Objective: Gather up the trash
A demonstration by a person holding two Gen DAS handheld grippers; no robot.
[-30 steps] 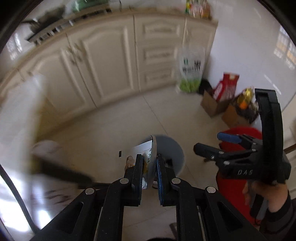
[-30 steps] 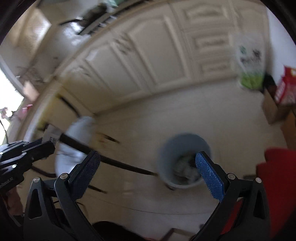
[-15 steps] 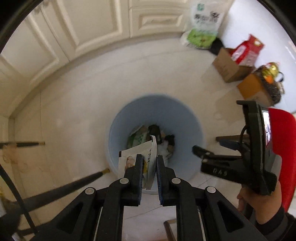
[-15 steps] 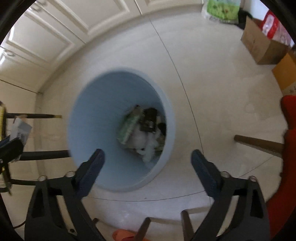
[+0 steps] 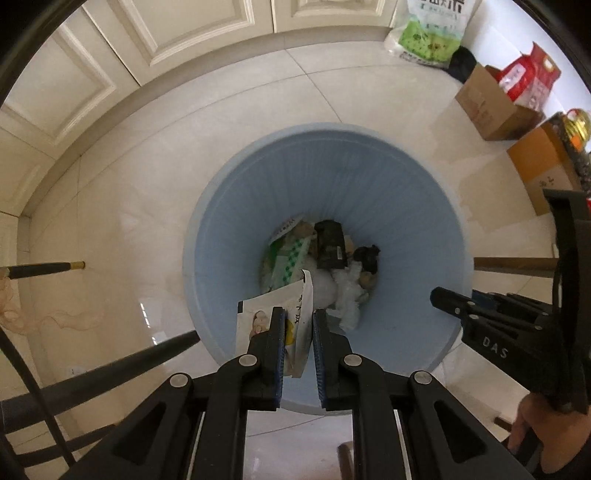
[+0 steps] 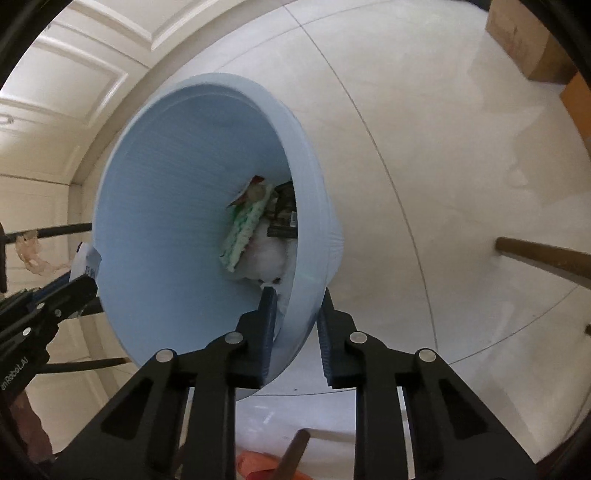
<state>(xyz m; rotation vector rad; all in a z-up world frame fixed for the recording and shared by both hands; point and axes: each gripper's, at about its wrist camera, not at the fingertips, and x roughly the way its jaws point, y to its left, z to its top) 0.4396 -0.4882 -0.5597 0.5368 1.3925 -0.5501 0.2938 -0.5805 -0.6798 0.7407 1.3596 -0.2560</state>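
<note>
A pale blue bin (image 5: 332, 177) stands on the tiled floor with a green-checked packet (image 5: 288, 258), a black packet (image 5: 330, 243) and white tissue (image 5: 347, 291) at its bottom. My left gripper (image 5: 298, 325) points straight down over the bin's near rim. It holds a white printed wrapper (image 5: 258, 321) between its pads, and its jaws are starting to open. My right gripper (image 6: 295, 306) straddles the bin (image 6: 166, 184) at its near rim, one pad inside and one outside. Its jaws are closing on the wall.
Cream cabinet doors (image 5: 184, 33) run along the far side. A green-and-white bag (image 5: 428, 33) and cardboard boxes (image 5: 491, 107) sit at the back right. Dark chair legs (image 5: 110, 365) cross the floor at the left, a wooden leg (image 6: 543, 254) at the right.
Both grippers came down from a view of the cabinets to just over the bin. The right jaws went from wide open to closed around the bin's rim. The wrapper stays in the left jaws.
</note>
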